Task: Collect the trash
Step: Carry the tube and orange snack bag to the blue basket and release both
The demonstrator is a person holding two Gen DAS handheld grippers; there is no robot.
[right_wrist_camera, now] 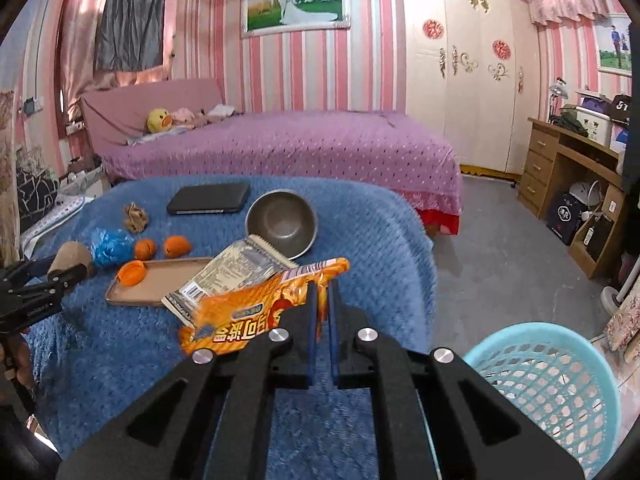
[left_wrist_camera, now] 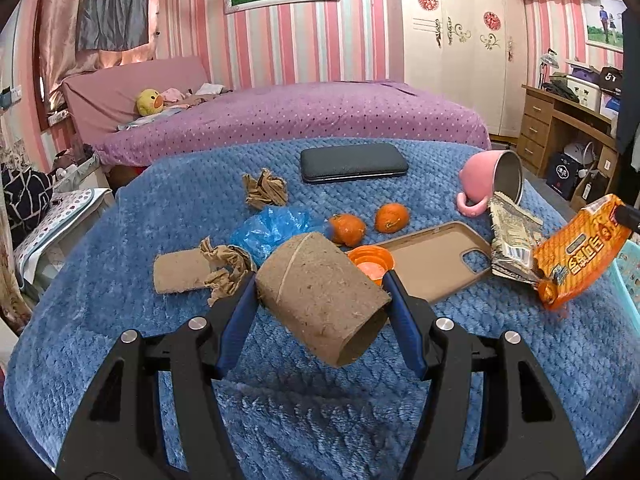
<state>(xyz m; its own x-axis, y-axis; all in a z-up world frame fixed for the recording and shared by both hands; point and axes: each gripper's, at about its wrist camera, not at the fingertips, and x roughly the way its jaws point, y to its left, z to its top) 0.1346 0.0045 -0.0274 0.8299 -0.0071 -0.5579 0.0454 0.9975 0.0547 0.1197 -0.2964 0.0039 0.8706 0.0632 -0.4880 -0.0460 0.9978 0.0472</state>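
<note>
Blue fleece blanket [left_wrist_camera: 120, 240] covers the surface; pink-striped wall [left_wrist_camera: 288, 40] behind.

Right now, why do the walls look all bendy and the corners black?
Left wrist view: the fisheye lens bows the blue blanket and darkens the corners; the cardboard tube in the left gripper looks sharp. Right wrist view: same curving; the orange wrapper in the right gripper shows glare.
</note>
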